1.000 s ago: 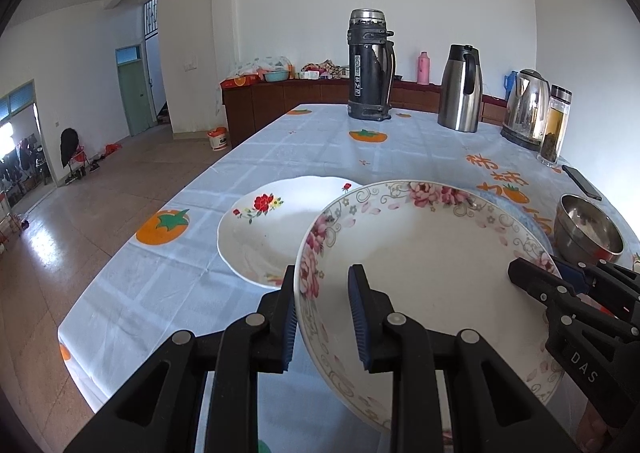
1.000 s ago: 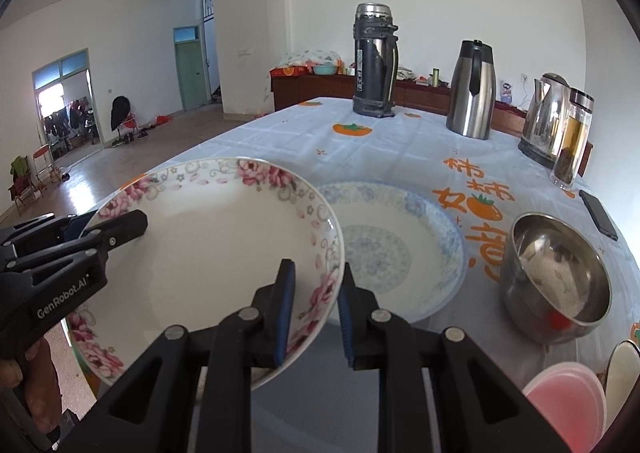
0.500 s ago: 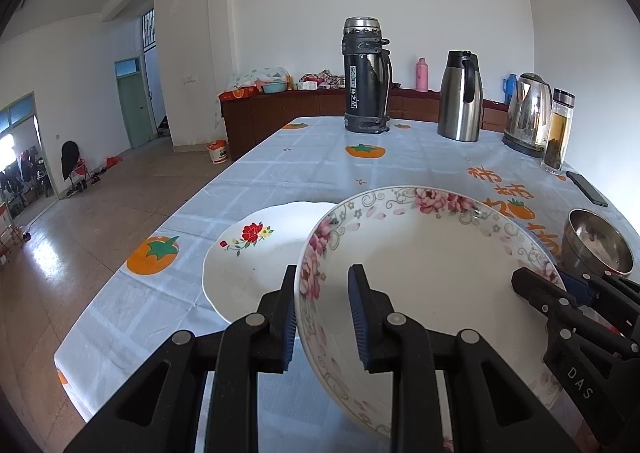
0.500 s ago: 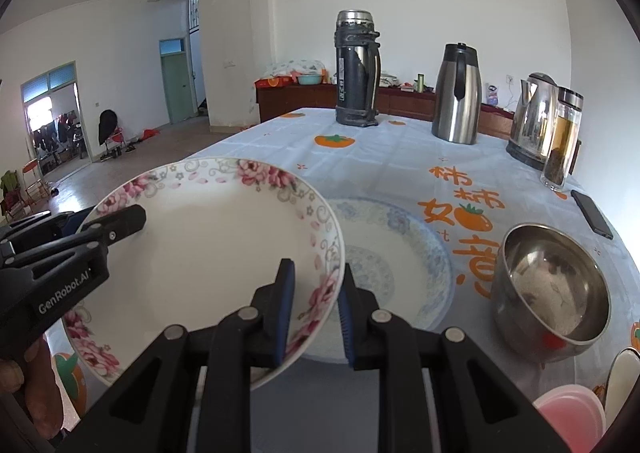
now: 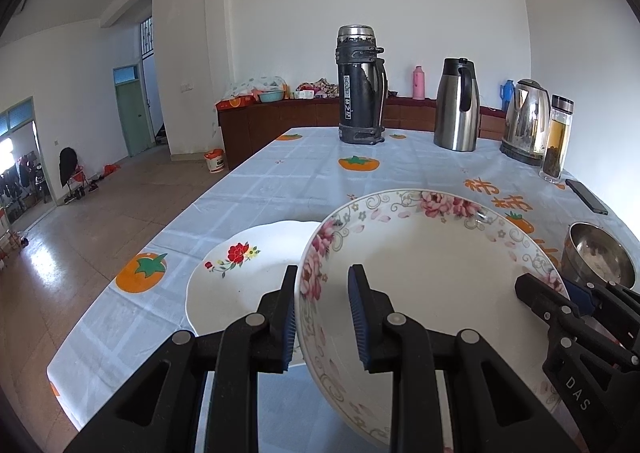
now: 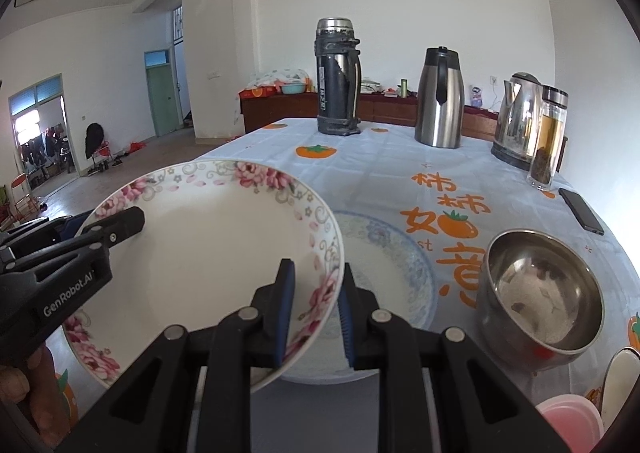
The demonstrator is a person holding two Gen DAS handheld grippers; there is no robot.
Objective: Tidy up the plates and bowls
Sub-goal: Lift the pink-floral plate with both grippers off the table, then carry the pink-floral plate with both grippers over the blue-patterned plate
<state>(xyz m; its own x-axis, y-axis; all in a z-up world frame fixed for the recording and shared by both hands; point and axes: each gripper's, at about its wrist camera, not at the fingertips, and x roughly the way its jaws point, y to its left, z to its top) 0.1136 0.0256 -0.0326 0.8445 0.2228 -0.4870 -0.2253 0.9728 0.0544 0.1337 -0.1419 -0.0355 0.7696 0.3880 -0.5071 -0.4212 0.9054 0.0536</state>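
while both the left gripper point(image 5: 322, 317) and right gripper point(image 6: 314, 313) have their fingers clenched on opposite rims of the pink-flowered bowl point(image 5: 432, 273), held above the surface point(image 5: 304, 173), uneven pull risks slipping it onto the red-flower plate point(image 5: 240, 281).

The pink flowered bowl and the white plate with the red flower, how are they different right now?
The pink flowered bowl is held up off the table, tilted, with the left gripper and right gripper each clamped on its rim; the white plate lies flat on the tablecloth. The bowl has flowers all around its rim; the plate shows one red flower spray. Both are white inside.
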